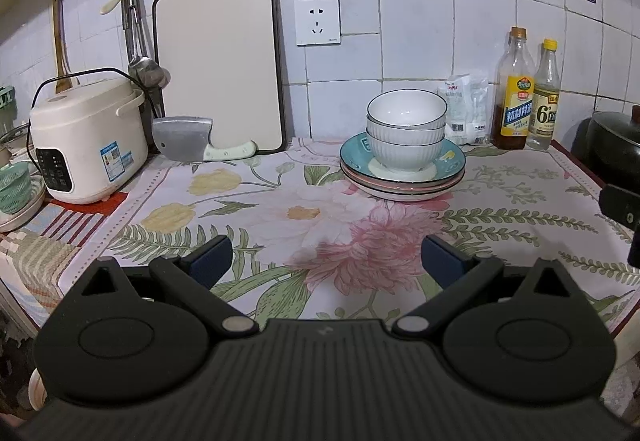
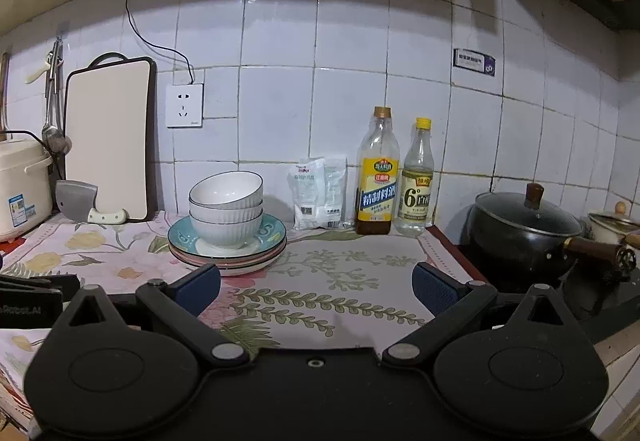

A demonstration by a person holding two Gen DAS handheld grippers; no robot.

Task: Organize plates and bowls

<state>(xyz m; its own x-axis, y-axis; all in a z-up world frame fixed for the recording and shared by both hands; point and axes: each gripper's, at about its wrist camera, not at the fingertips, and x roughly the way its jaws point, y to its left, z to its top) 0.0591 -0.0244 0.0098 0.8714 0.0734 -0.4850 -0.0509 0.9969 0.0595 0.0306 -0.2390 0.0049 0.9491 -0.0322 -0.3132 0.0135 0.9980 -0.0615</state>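
Left wrist view, worktop: flower-printed cloth-covered worktop (image 1: 280, 209) along a white tiled wall; most of the cloth is bare in front of both tools.
Rice cooker: cream electric rice cooker (image 1: 86, 139) at the far left, well apart from the crockery.
Chopping board: pale rectangular chopping board (image 1: 218, 67) leaning upright on the wall, a steel cleaver with a white handle (image 1: 192, 140) propped at its foot.
Black pot: lidded black cooking pot (image 2: 524, 229) on the stove to the right of the cloth.
Plates: stack of round ceramic plates (image 1: 402, 165), teal one on top and pink-rimmed ones under it, near the back wall, just left of the bottles.
Bowls: three nested white ribbed ceramic bowls with dark rims (image 1: 406, 129) standing upright on the top plate.
Bottles: tall dark-sauce bottle with a yellow label (image 2: 378, 177) and a clear vinegar bottle (image 2: 418, 181), close beside the stack.
Left hand-held gripper (image 1: 326, 257): released, blue pads spread wide, nothing between them, short of the stack.
Right hand-held gripper (image 2: 316, 287): likewise released and empty, the stack ahead to its left.
Handling: glazed ceramic looks stiff, slick, breakable; the whole stack is probably heavy.
Hold: top bowl by its rim, one pad inside, one outside; a plate by its edge.
Risk: nested bowls may lift together, or tip toward the bottles.
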